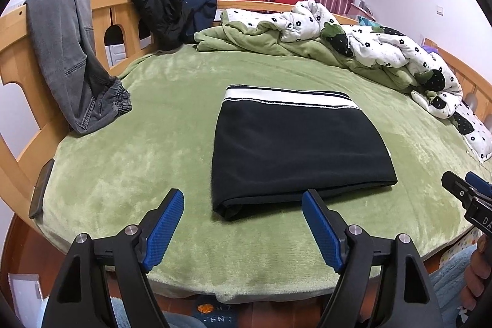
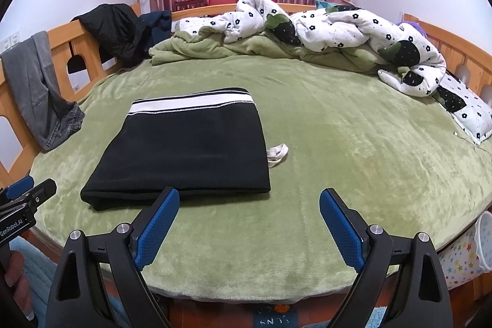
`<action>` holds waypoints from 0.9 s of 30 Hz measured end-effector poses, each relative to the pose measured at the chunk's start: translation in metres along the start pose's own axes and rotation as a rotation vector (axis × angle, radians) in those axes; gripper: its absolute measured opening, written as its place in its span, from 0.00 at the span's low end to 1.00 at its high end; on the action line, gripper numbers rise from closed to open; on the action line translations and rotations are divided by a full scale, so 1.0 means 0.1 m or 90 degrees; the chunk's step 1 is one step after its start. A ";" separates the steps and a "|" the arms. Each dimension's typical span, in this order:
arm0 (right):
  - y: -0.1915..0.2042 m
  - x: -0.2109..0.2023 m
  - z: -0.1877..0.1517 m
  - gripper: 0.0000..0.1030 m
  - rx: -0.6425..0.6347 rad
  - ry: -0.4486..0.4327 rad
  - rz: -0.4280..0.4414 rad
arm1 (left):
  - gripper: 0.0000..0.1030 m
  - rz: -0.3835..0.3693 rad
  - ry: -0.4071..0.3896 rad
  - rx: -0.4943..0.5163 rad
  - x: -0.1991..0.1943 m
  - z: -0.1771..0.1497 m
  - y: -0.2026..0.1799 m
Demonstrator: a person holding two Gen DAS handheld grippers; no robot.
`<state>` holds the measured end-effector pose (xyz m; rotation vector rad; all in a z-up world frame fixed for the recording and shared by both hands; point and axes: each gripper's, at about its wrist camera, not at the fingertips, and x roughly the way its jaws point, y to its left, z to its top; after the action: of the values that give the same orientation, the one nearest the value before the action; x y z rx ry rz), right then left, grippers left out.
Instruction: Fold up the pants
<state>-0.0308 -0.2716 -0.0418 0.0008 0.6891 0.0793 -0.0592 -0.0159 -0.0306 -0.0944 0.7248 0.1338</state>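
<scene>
One folded pants [image 1: 295,149], two open claws [image 1: 243,199].

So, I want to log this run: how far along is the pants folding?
Looks done: the black pants lie as a compact folded rectangle on the green blanket, striped waistband on the far side. In hand: nothing; left gripper and right gripper are open and empty. Left: perhaps tucking in the white tag sticking out.
</scene>
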 end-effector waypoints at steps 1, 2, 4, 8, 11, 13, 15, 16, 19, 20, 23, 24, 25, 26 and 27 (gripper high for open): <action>-0.01 0.00 0.00 0.89 0.002 0.000 0.001 | 0.76 -0.001 0.001 0.001 0.00 0.00 0.00; -0.01 0.00 0.00 0.89 0.004 0.000 0.002 | 0.76 0.001 0.002 0.001 0.00 -0.01 -0.01; -0.02 0.01 0.00 0.89 0.007 0.000 0.001 | 0.76 0.001 0.003 0.002 0.00 -0.02 -0.02; -0.01 0.01 0.00 0.89 0.005 -0.001 0.000 | 0.76 0.000 0.000 0.003 -0.02 -0.02 -0.04; -0.02 0.02 0.00 0.89 0.002 0.000 -0.002 | 0.76 0.000 0.001 0.003 -0.02 -0.03 -0.05; -0.02 0.01 0.00 0.89 0.003 -0.001 -0.001 | 0.76 -0.002 0.001 0.004 -0.03 -0.03 -0.05; -0.01 0.01 0.00 0.89 0.003 -0.001 -0.003 | 0.76 -0.001 0.000 0.005 -0.02 -0.03 -0.06; -0.01 0.02 0.00 0.89 0.003 -0.001 -0.002 | 0.76 -0.001 0.000 0.005 -0.02 -0.03 -0.06; -0.01 0.02 0.00 0.89 0.001 0.000 -0.006 | 0.76 -0.001 0.001 0.004 -0.03 -0.04 -0.06; -0.01 0.03 -0.01 0.89 0.000 0.001 -0.006 | 0.76 -0.001 0.000 0.004 -0.03 -0.03 -0.07; -0.01 0.02 -0.02 0.89 -0.003 -0.002 -0.003 | 0.76 -0.002 0.000 0.004 -0.02 -0.03 -0.05; -0.01 0.02 -0.02 0.89 -0.004 -0.003 -0.004 | 0.76 -0.002 0.000 0.004 -0.02 -0.03 -0.05; -0.02 0.01 -0.03 0.89 -0.006 -0.004 -0.005 | 0.76 -0.002 0.000 0.004 -0.02 -0.03 -0.05; -0.02 0.01 -0.03 0.89 -0.006 -0.005 -0.005 | 0.76 -0.003 0.001 0.005 -0.02 -0.02 -0.04; -0.02 0.01 -0.03 0.89 -0.007 -0.004 -0.005 | 0.76 -0.003 0.001 0.005 -0.02 -0.03 -0.05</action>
<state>-0.0316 -0.2737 -0.0451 -0.0115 0.6824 0.0757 -0.0617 -0.0211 -0.0314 -0.0889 0.7260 0.1263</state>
